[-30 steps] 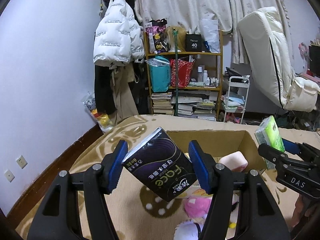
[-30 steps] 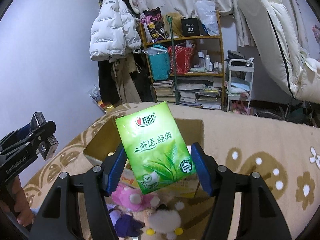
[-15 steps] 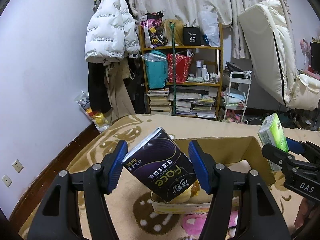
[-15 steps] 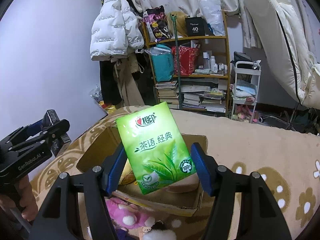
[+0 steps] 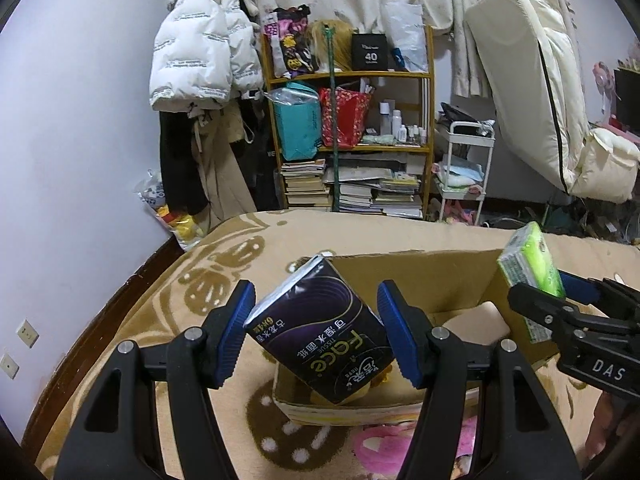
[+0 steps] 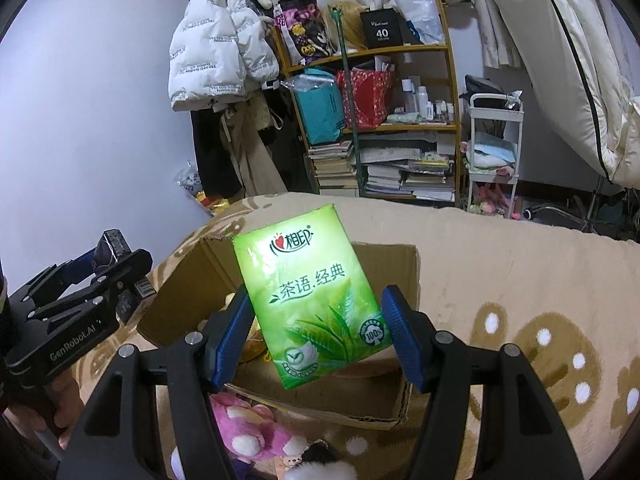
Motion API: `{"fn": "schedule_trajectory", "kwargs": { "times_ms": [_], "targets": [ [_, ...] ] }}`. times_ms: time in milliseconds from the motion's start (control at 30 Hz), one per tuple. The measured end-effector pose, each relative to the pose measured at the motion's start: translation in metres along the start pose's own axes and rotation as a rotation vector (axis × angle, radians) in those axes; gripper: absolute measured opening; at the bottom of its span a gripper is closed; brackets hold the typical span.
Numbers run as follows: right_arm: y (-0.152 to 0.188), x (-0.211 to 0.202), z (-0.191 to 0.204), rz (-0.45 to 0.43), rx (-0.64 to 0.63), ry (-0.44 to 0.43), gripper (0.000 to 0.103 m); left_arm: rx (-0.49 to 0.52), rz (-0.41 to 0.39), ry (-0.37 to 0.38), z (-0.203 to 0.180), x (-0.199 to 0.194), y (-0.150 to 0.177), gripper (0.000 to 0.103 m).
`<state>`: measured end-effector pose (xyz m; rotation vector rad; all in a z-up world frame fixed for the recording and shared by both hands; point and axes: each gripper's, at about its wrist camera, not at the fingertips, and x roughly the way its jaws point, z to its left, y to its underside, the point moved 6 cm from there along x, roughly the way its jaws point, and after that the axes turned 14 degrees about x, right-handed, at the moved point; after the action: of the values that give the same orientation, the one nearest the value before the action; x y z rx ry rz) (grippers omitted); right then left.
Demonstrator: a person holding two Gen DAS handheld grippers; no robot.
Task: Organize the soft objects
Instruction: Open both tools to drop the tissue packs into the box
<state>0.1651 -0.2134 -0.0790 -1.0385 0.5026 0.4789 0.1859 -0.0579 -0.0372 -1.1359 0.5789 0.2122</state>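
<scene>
My left gripper (image 5: 318, 332) is shut on a black tissue pack (image 5: 320, 330), held tilted above the near left part of an open cardboard box (image 5: 436, 276). My right gripper (image 6: 316, 332) is shut on a green tissue pack (image 6: 308, 292), held upright over the same box (image 6: 188, 280). Each gripper shows in the other's view: the right one with the green pack (image 5: 528, 266), the left one (image 6: 80, 304) at the box's left side. A pale pink soft object (image 5: 476, 322) and something yellow lie inside the box.
The box sits on a tan patterned blanket (image 6: 520, 280). Pink plush toys (image 6: 248, 428) lie just in front of the box. Beyond the bed stand a cluttered bookshelf (image 5: 352, 140), a hanging white jacket (image 5: 204, 40), a white cart (image 5: 464, 168) and an upright mattress (image 5: 532, 80).
Both grippers have pulled back and risen with their packs still held. The box now lies farther ahead and more of its inside shows; the plush toys have slid toward the bottom edge.
</scene>
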Motion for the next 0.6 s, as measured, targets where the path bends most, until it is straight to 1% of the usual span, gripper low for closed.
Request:
{"fn": "schedule_trajectory", "kwargs": {
  "times_ms": [133,300,433,567,600],
  "targets": [
    [0.002,0.005,-0.003,0.020,0.011,0.010,0.069,0.014,0.016,0.016,-0.007,0.006,0.002,0.063],
    [0.004,0.009,-0.006,0.033,0.022,0.013,0.069,0.005,0.043,0.049,-0.008,0.013,0.005,0.063],
    [0.005,0.009,-0.007,0.037,0.020,0.014,0.069,-0.009,0.047,0.055,-0.007,0.013,0.007,0.063],
    [0.006,0.009,-0.009,0.038,0.021,0.014,0.069,-0.015,0.076,0.062,-0.007,0.017,0.012,0.064],
    [0.006,0.009,-0.008,0.037,0.021,0.014,0.069,-0.012,0.083,0.061,-0.007,0.018,0.013,0.066]
  ]
}}
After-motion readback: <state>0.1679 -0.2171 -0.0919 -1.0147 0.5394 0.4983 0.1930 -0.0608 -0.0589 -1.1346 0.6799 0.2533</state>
